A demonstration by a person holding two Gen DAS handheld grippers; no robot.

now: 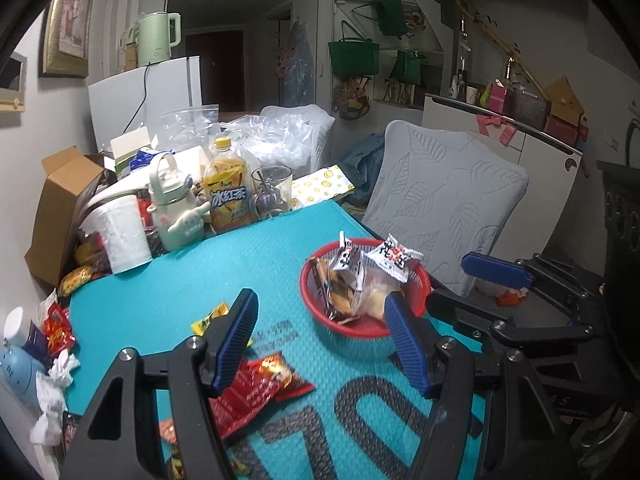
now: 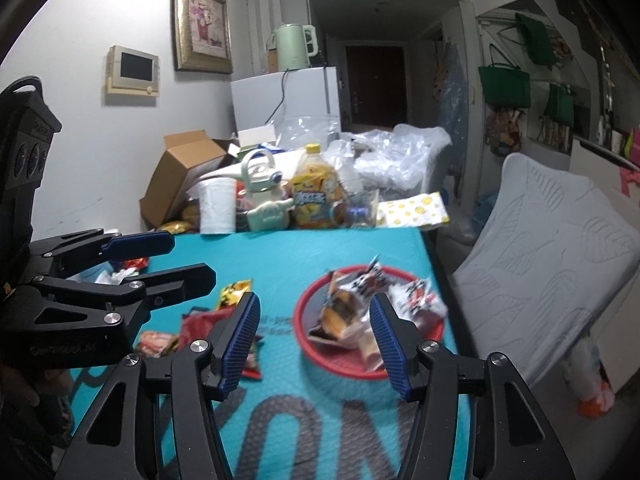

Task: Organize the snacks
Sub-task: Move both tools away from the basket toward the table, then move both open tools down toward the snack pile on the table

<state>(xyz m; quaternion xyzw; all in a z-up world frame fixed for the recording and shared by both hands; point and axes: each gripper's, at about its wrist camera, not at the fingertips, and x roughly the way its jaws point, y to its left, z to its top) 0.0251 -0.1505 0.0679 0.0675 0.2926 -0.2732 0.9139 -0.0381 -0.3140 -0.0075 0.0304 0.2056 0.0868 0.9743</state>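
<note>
A red mesh basket (image 1: 306, 280) (image 2: 299, 312) sits near the right edge of the teal mat, holding several snack packets (image 1: 394, 258) (image 2: 344, 314). A red packet (image 1: 248, 396) (image 2: 196, 324) and a yellow packet (image 1: 206, 322) (image 2: 234, 290) lie loose on the mat to the basket's left. My left gripper (image 1: 320, 340) hangs open above the mat, just short of the basket, with nothing between its blue pads. My right gripper (image 2: 316, 340) is open too, facing the basket from the near side and holding nothing. Each gripper shows in the other's view: right gripper (image 1: 474, 284), left gripper (image 2: 172, 260).
At the mat's far end stand an iced tea bottle (image 1: 228, 196), a white cup (image 1: 120, 232), a pale green flask (image 1: 176, 208), a glass (image 1: 272, 192) and a cardboard box (image 1: 60, 208). A grey-covered chair (image 1: 444, 200) stands past the right edge. Tissues and packets (image 1: 56, 360) crowd the left edge.
</note>
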